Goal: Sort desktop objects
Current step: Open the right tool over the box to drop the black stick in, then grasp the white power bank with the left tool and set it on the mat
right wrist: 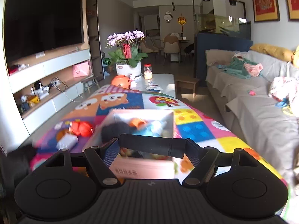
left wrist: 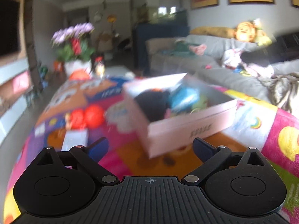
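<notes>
Nearest the right wrist camera, the right gripper (right wrist: pixel 152 146) pinches a black cylinder (right wrist: pixel 152 146) crosswise between its blue-padded fingers (right wrist: pixel 110 152), one end against each pad. It hangs over the near edge of a pink cardboard box (right wrist: pixel 142 168) standing on a bright patchwork cloth (right wrist: pixel 194 130). Printing runs along the box's near wall, too blurred to read.

Going left to right on the cloth in this view: a white packet (right wrist: pixel 67 141), then a red toy (right wrist: pixel 82 128) just beyond it, both left of the box and apart from it. Inside the box lie a dark round thing (right wrist: pixel 115 129), an orange piece (right wrist: pixel 137 122) and something light blue (right wrist: pixel 157 126), packed close together. Cartoon faces and a round red badge with small lettering are printed on the cloth farther back; the letters cannot be made out.

Beyond the cloth stand an orange helmet-shaped object (right wrist: pixel 121 81), a white pot of purple orchids (right wrist: pixel 128 69) with a red tag, and a red-lidded jar (right wrist: pixel 148 71). A television (right wrist: pixel 44 23) fills the left wall, a grey sofa (right wrist: pixel 252 100) the right.

From the left wrist camera, heavily smeared, the left gripper (left wrist: pixel 150 147) is spread wide and holds nothing, low over the cloth before the box's near corner.
</notes>
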`<state>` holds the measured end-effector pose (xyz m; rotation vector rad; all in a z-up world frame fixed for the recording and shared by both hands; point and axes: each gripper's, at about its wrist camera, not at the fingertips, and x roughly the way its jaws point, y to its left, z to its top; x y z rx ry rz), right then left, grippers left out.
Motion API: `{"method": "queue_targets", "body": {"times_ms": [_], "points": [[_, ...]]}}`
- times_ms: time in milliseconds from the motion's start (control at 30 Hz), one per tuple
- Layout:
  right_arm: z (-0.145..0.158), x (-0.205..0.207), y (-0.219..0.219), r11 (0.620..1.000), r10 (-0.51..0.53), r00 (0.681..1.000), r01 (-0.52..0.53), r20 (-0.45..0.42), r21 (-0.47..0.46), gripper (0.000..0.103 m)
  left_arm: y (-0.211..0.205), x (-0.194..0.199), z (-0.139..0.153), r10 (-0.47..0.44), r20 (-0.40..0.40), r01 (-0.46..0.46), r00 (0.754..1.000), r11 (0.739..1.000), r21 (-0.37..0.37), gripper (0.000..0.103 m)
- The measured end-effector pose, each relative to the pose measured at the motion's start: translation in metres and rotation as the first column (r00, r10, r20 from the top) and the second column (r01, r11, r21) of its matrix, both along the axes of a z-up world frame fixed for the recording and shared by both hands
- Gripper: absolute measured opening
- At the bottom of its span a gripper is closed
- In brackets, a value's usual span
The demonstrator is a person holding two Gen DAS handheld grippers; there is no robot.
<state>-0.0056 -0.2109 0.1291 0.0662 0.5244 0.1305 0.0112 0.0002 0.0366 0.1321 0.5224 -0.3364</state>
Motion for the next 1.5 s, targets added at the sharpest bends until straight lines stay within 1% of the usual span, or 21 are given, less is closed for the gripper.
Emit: {"method": "queue_targets", "body": {"times_ms": [33, 67, 133, 200, 333, 400, 500, 633, 700, 733, 767, 833, 900, 933, 1000, 1100, 1233, 1300, 1367, 1433, 1500], "points": [[0.0, 0.012, 0.002, 1.0, 0.002, 1.0, -0.002, -0.015, 0.015, 0.078, 0.005, 0.001, -0.003, 0.019, -0.013, -0.019, 1.0, 1.0, -0.006, 0.1], [-0.001, 0.023, 0.002, 1.0, 0.0, 0.999, 0.001, -0.033, 0.028, 0.088, 0.012, -0.001, -0.006, 0.036, -0.021, -0.036, 0.999, 0.999, -0.012, 0.101], [-0.002, 0.039, 0.003, 0.999, -0.022, 0.999, 0.024, -0.045, 0.041, 0.094, 0.027, -0.004, -0.008, 0.063, -0.031, -0.063, 0.998, 0.998, -0.019, 0.101], [-0.003, 0.044, 0.005, 0.999, -0.032, 0.999, 0.033, -0.044, 0.029, 0.094, 0.039, -0.006, -0.011, 0.089, -0.037, -0.089, 0.995, 0.996, -0.014, 0.102], [-0.009, 0.042, 0.013, 0.999, -0.033, 0.998, 0.034, -0.056, 0.017, 0.099, 0.06, -0.002, -0.016, 0.15, -0.037, -0.15, 0.988, 0.989, 0.007, 0.102], [-0.015, 0.04, 0.025, 1.0, -0.017, 0.998, 0.016, -0.065, -0.02, 0.099, 0.069, 0.006, -0.015, 0.195, -0.021, -0.194, 0.981, 0.981, 0.017, 0.102], [-0.023, 0.032, 0.048, 0.996, 0.028, 0.998, -0.033, -0.06, -0.088, 0.1, 0.077, 0.027, -0.015, 0.24, -0.001, -0.24, 0.971, 0.97, 0.043, 0.102], [-0.04, 0.009, 0.074, 0.988, 0.11, 0.992, -0.116, -0.062, -0.106, 0.101, 0.08, 0.064, -0.02, 0.286, -0.038, -0.283, 0.957, 0.957, 0.065, 0.101], [-0.051, -0.004, 0.08, 0.985, 0.14, 0.987, -0.147, -0.082, -0.088, 0.101, 0.08, 0.079, -0.023, 0.294, -0.08, -0.289, 0.952, 0.955, 0.07, 0.086], [-0.056, -0.01, 0.082, 0.984, 0.155, 0.983, -0.163, -0.102, -0.078, 0.101, 0.081, 0.086, -0.025, 0.303, -0.111, -0.295, 0.947, 0.952, 0.077, 0.069], [-0.061, -0.014, 0.083, 0.981, 0.169, 0.978, -0.179, -0.122, -0.073, 0.101, 0.082, 0.091, -0.028, 0.309, -0.136, -0.3, 0.941, 0.95, 0.084, 0.064], [-0.07, -0.022, 0.081, 0.979, 0.177, 0.973, -0.189, -0.146, -0.077, 0.101, 0.083, 0.093, -0.03, 0.308, -0.135, -0.296, 0.942, 0.949, 0.104, 0.066], [-0.077, -0.027, 0.073, 0.981, 0.156, 0.975, -0.171, -0.156, -0.089, 0.102, 0.08, 0.088, -0.031, 0.293, -0.116, -0.277, 0.949, 0.952, 0.133, 0.056], [-0.08, -0.029, 0.069, 0.984, 0.138, 0.978, -0.154, -0.159, -0.091, 0.102, 0.078, 0.084, -0.031, 0.286, -0.109, -0.269, 0.952, 0.952, 0.147, 0.053], [-0.084, -0.029, 0.057, 0.99, 0.1, 0.98, -0.115, -0.17, -0.077, 0.102, 0.072, 0.071, -0.029, 0.249, -0.097, -0.232, 0.964, 0.96, 0.159, 0.053], [-0.089, -0.028, 0.039, 0.997, 0.062, 0.979, -0.071, -0.195, -0.037, 0.102, 0.058, 0.046, -0.023, 0.145, -0.085, -0.128, 0.986, 0.976, 0.177, 0.053], [-0.093, -0.03, 0.026, 0.999, 0.035, 0.98, -0.042, -0.194, -0.032, 0.102, 0.035, 0.004, -0.014, -0.023, -0.115, 0.041, 0.993, 0.987, 0.153, 0.053], [-0.092, -0.033, 0.021, 0.999, 0.023, 0.983, -0.029, -0.182, -0.028, 0.102, 0.02, -0.017, -0.01, -0.128, -0.119, 0.144, 0.985, 0.979, 0.142, 0.053], [-0.09, -0.034, 0.015, 1.0, 0.009, 0.986, -0.012, -0.168, -0.017, 0.102, 0.004, -0.036, -0.007, -0.236, -0.104, 0.249, 0.966, 0.96, 0.127, 0.053], [-0.086, -0.035, 0.009, 1.0, -0.007, 0.988, 0.006, -0.155, -0.006, 0.103, -0.012, -0.048, -0.004, -0.318, -0.07, 0.324, 0.946, 0.937, 0.126, 0.053], [-0.083, -0.036, 0.005, 1.0, -0.019, 0.989, 0.02, -0.148, 0.001, 0.103, -0.025, -0.056, -0.003, -0.374, -0.023, 0.373, 0.927, 0.914, 0.159, 0.056]]}}
